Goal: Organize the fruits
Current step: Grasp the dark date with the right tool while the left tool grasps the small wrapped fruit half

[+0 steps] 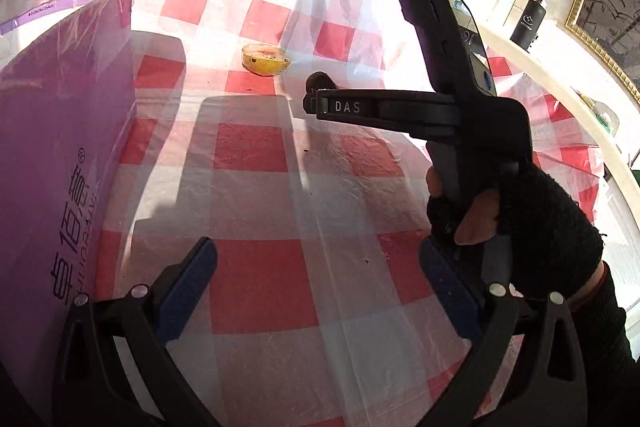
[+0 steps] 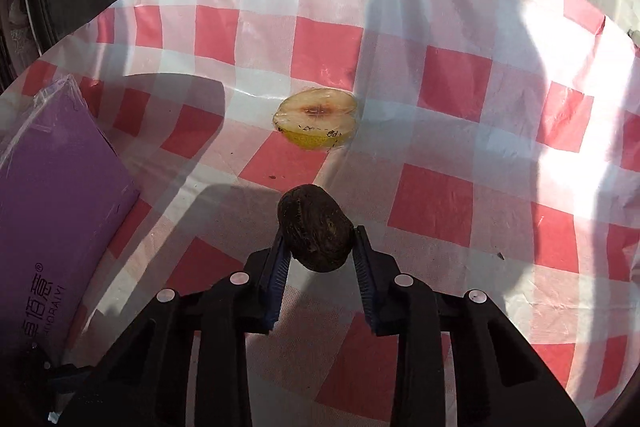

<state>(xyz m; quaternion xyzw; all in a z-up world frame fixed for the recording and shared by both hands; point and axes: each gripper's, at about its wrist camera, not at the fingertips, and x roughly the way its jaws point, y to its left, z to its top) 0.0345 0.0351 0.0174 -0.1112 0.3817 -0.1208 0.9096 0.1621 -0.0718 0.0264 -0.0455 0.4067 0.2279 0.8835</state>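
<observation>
Sunlight is falling across a round bench [image 2: 452, 91] covered in red-and-white checked plastic, with windows behind it. On the left edge a purple box [image 2: 52, 195] is sitting, wrapped in clear film.

Between its blue pads, the right claw [image 2: 320, 247] is gripping a dark brown fruit [image 2: 314, 227], rough and fibrous, roundish, held just above the cloth. Beyond it, a halved yellow fruit [image 2: 316, 123] is lying cut face up, pale flesh with a reddish core, seemingly sealed in clear wrap.

Low over the bench, the left claw [image 1: 316, 291] is waiting, spread wide and holding nothing, near the box.

The pads appear to be pinching only the fruit's lower sides, so it may be at risk of rolling out forward if the claw is tilting or loosening. Squeezing harder might bruise it. Swinging it toward the box could also be clipping the left claw.
</observation>
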